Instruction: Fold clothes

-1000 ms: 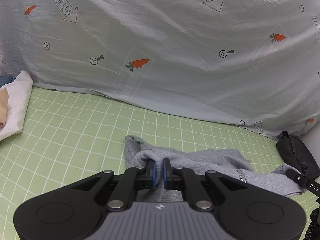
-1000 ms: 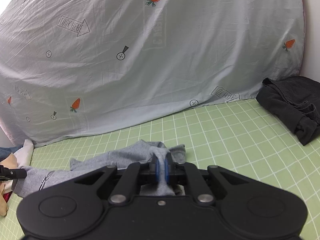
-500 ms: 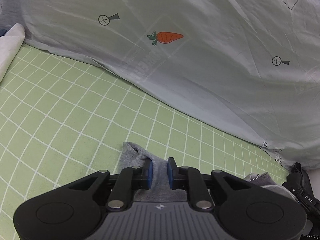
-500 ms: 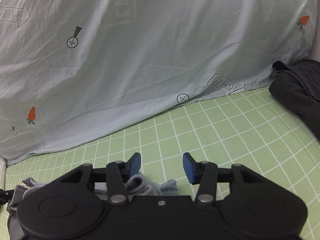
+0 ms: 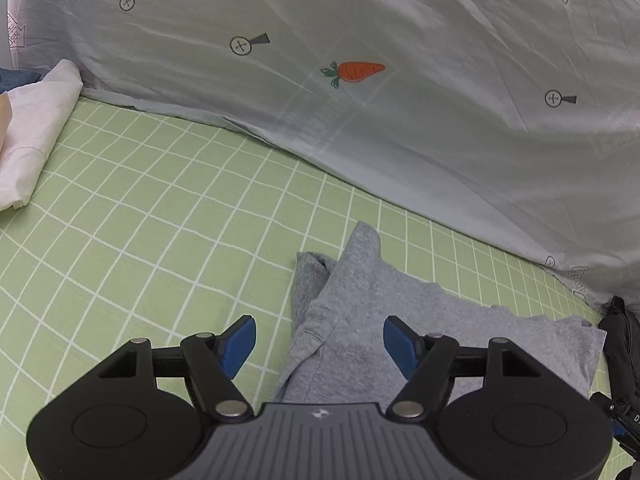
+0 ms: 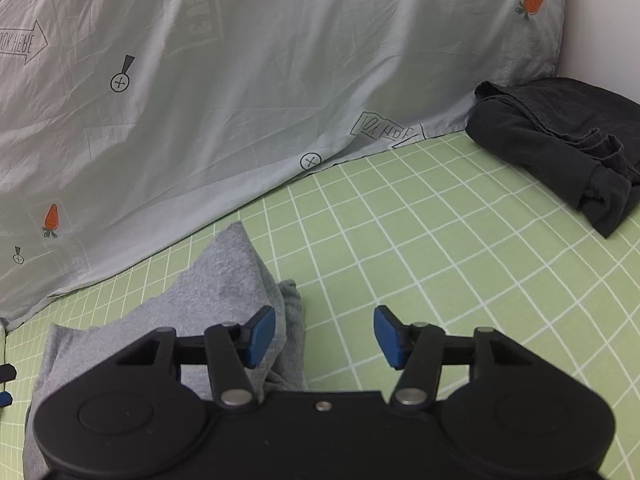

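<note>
Gray garment (image 5: pixel 360 320) released; left gripper (image 5: pixel 319 344) opening, right gripper (image 6: pixel 325 336) apart.

Both grippers released the grey garment (image 5: pixel 360 320), left gripper (image 5: pixel 319 345) opening.

Two wrist fisheye views, both set behind own fingers, tilted down, close over green grid sheet (image 5: pixel 132 208).

Left cam: looks past left gripper (image 5: pixel 319 344) toward grey printed sheet (image 5: pixel 400 120) draped behind; grey garment (image 5: pixel 360 320) directly below lens, white cloth (image 5: pixel 32 136) far left of it.

Right cam: behind right gripper (image 6: pixel 325 336), same heading; grey garment (image 6: pixel 224 280) sits lower left, black clothing (image 6: pixel 568 144) well to its right.

Shared: garment, grid sheet, printed sheet.
</note>
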Motion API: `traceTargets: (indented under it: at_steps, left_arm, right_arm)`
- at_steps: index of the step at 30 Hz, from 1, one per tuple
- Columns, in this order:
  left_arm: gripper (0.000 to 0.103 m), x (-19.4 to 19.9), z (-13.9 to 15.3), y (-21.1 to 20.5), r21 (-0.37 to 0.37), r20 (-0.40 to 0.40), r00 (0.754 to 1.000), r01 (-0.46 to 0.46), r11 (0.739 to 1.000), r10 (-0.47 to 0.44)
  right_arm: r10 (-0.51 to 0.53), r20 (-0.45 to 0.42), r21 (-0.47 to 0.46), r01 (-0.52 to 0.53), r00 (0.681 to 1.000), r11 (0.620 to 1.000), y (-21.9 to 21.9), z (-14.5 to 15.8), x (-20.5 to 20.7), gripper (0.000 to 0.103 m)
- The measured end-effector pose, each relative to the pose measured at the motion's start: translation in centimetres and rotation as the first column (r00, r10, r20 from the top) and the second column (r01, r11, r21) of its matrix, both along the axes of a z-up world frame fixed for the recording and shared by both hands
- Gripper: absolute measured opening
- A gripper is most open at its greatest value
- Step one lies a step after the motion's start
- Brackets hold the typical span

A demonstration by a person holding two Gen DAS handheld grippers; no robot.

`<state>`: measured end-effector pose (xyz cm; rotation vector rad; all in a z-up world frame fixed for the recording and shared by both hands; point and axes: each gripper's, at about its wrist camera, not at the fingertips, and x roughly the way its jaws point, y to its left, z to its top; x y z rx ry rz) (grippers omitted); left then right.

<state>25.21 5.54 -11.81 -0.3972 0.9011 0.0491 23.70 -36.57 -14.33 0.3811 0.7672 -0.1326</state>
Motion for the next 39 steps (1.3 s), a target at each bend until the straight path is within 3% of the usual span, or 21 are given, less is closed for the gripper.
traceTargets:
  at_steps: [3,5,9,10,11,12,16,18,20,22,23,24,25,26,27,30,34,39]
  left_arm:
    - [0.072,0.1,-1.5,-1.5,0.023,-0.036,0.999,0.04,0.999,-0.039]
    - [0.067,0.1,-2.2,-1.9,0.028,-0.038,0.999,0.039,0.999,-0.038]
    - [0.02,0.0,-2.3,-1.3,-0.023,-0.014,1.0,0.01,1.0,-0.011]
    - [0.018,-0.1,-2.1,-1.1,-0.021,-0.003,1.0,0.001,1.0,-0.001]
    - [0.017,-0.4,-1.7,-0.9,-0.026,0.017,1.0,-0.01,1.0,0.011]
    - [0.016,-0.6,-1.3,-0.7,-0.031,0.037,0.999,-0.021,0.999,0.022]
    - [0.015,-1.9,0.4,-0.2,-0.017,0.153,0.986,-0.072,0.997,0.074]
    - [0.023,-1.8,0.3,-0.1,0.013,0.15,0.982,-0.115,0.993,0.112]
    - [0.027,-1.1,-0.9,0.3,0.032,0.08,0.987,-0.141,0.989,0.138]
    - [0.029,-0.6,-1.6,0.9,0.036,0.009,0.988,-0.151,0.988,0.151]
    - [0.038,-0.7,-1.6,1.3,0.026,-0.009,0.99,-0.141,0.99,0.141]
    - [0.048,-0.9,-1.6,1.6,0.016,-0.017,0.992,-0.123,0.992,0.124]
    - [0.07,-0.9,-1.7,1.6,0.014,-0.021,0.994,-0.103,0.995,0.104]
    - [0.09,-1.0,-1.7,1.6,0.013,-0.025,0.996,-0.083,0.996,0.084]
    - [0.093,-1.1,-1.7,1.6,0.011,-0.028,0.998,-0.063,0.998,0.064]
    - [0.094,-0.9,-2.0,1.2,0.009,-0.062,0.998,0.015,1.0,-0.014]
    - [0.098,0.1,-3.5,0.0,-0.033,-0.116,0.989,0.092,0.995,-0.095]
    - [0.103,1.1,-5.2,-0.2,-0.12,-0.143,0.982,0.105,0.987,-0.122]
  right_arm:
    - [0.035,-0.006,0.019,-0.035,0.999,0.999,0.6,-0.5,0.0,0.043]
    - [0.075,-0.006,0.045,-0.075,0.997,0.996,1.0,-0.7,0.4,0.043]
    - [0.136,-0.004,0.118,-0.135,0.991,0.984,1.5,-1.4,2.1,0.042]
    - [0.15,0.0,0.137,-0.148,0.989,0.979,1.6,-1.6,2.6,0.035]
    - [0.159,0.022,0.139,-0.161,0.987,0.977,1.7,-1.3,3.0,0.019]
    - [0.167,0.051,0.133,-0.172,0.985,0.976,1.9,-0.7,3.4,0.011]
    - [0.189,0.162,0.106,-0.208,0.968,0.972,2.6,1.8,4.8,0.009]
    - [0.174,0.186,0.1,-0.195,0.967,0.976,2.8,2.6,5.3,0.009]
    - [0.167,0.129,0.066,-0.176,0.978,0.982,3.3,2.0,6.1,0.011]
    - [0.144,0.027,-0.001,-0.144,0.989,0.99,3.8,0.8,6.7,0.022]
    - [0.128,-0.006,-0.022,-0.128,0.992,0.992,3.9,0.3,6.5,0.031]
    - [0.115,-0.01,-0.021,-0.116,0.993,0.993,3.7,0.1,6.1,0.05]
    - [0.105,-0.006,-0.014,-0.105,0.994,0.994,3.4,0.1,5.5,0.06]
    - [0.102,-0.002,-0.006,-0.102,0.995,0.995,3.3,0.1,5.0,0.078]
    - [0.103,0.002,0.001,-0.103,0.995,0.995,3.1,0.1,4.5,0.09]
    - [0.132,-0.03,0.011,-0.132,0.991,0.991,3.2,-0.5,3.8,0.1]
    - [0.169,-0.1,0.027,-0.167,0.981,0.986,3.9,-2.2,3.6,0.102]
    - [0.192,-0.141,0.123,-0.175,0.971,0.977,3.9,-4.1,5.0,0.103]
